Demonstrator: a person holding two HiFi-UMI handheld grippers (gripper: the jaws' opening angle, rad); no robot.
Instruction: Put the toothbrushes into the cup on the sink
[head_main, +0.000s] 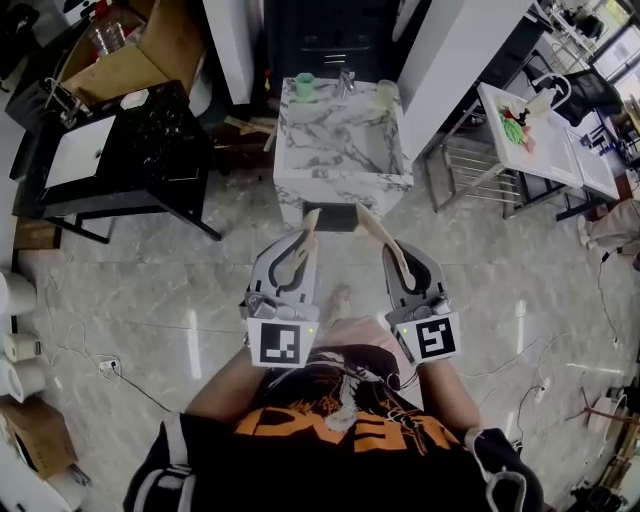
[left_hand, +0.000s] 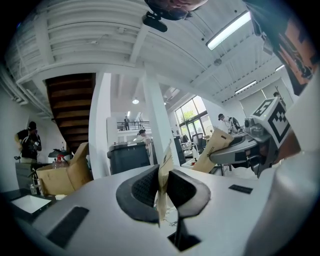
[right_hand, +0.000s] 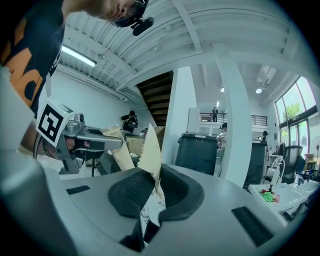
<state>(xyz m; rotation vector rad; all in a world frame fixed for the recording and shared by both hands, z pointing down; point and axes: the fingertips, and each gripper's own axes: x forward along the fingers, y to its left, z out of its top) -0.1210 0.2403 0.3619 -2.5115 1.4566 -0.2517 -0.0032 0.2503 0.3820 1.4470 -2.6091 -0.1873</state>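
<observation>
A marble sink (head_main: 335, 150) stands ahead of me on the floor, with a green cup (head_main: 304, 86) on its back left rim. My left gripper (head_main: 307, 240) is shut on a toothbrush in a brown paper packet (head_main: 311, 222) that sticks up past the fingertips. My right gripper (head_main: 396, 256) is shut on a second paper-wrapped toothbrush (head_main: 374, 227). Both are held in front of my body, short of the sink. The left gripper view has the packet (left_hand: 164, 170) pinched between the black pads (left_hand: 142, 192). In the right gripper view, the other packet (right_hand: 150, 150) is likewise clamped.
A clear cup (head_main: 386, 92) sits on the sink's back right corner beside a faucet (head_main: 346, 80). A black table (head_main: 150, 150) with a white board is at the left. A white table (head_main: 530, 130) and wire rack (head_main: 470, 160) are at the right. Cables (head_main: 110, 368) lie on the floor.
</observation>
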